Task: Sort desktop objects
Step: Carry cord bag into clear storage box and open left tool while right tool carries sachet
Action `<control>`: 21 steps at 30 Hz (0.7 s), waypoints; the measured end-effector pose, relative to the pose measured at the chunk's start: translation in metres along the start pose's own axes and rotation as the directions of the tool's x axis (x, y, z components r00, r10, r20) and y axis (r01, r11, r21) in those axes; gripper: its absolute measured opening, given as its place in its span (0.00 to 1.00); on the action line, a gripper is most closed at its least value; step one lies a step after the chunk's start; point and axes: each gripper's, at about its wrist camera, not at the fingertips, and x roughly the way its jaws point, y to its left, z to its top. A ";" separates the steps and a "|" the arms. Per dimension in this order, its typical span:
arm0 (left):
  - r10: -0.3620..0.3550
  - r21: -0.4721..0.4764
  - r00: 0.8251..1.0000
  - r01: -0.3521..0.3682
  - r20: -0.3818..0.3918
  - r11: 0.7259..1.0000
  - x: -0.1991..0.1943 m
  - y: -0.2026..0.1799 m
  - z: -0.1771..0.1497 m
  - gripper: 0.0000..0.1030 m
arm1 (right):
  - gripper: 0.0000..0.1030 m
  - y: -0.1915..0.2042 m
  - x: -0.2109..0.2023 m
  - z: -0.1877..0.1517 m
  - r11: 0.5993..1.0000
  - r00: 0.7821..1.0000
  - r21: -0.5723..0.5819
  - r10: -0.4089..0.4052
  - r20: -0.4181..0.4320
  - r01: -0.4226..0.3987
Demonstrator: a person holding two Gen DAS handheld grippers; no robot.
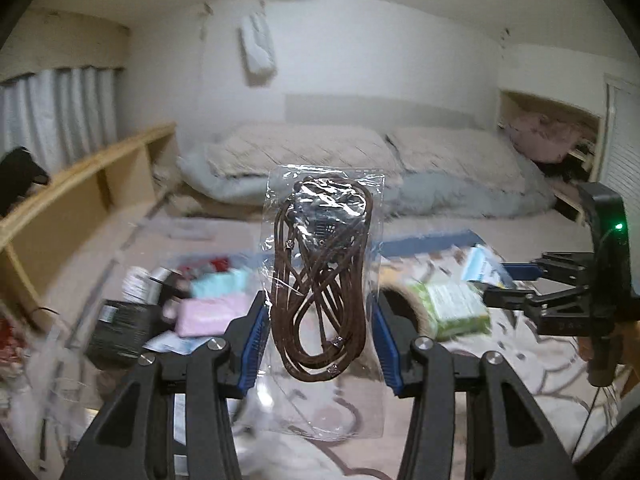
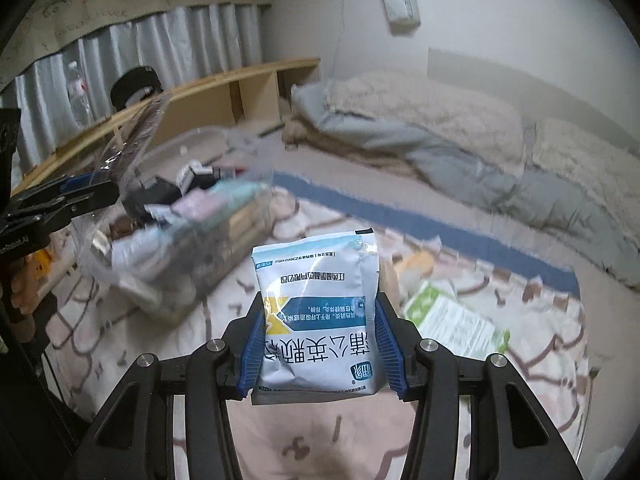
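bedding heaped grey and beige along the far wall, wide across both views. patterned pink blanket spread below, blue stripe at its far edge. wooden shelf unit low along the left wall, curtain above it, black cap and clear bottle on top. clear storage bin resting on the blanket left of centre, stuffed with mixed items: pink pack, pale blue pack, dark box, small white bottle; details blurred. green and white packet lying flat on the blanket to the right of the bin, well apart from it. left gripper raised above the clutter, blue pads clamped on the edges of a clear plastic bag standing upright between them, coiled brown cord inside. right gripper likewise lifted clear of the blanket, pads pressed against both sides of a white and blue sachet, printed text upside down, top corner pointing away from the camera. each gripper visible at the edge of the other's view, side by side, not touching. green indicator light glowing on the right gripper's body.
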 end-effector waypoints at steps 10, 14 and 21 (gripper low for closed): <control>0.111 -0.077 0.990 -0.105 0.087 0.992 -0.038 0.050 0.016 0.47 | 0.50 0.030 -0.006 0.053 0.998 0.992 0.028 0.054 0.112 -0.057; 0.163 -0.112 0.981 -0.151 0.105 0.982 -0.044 0.068 0.015 0.47 | 0.50 0.045 -0.003 0.068 0.997 0.986 0.027 0.073 0.151 -0.078; 0.222 -0.158 0.970 -0.205 0.102 0.966 -0.042 0.097 0.007 0.47 | 0.50 0.067 0.007 0.079 0.990 0.977 0.020 0.132 0.170 -0.137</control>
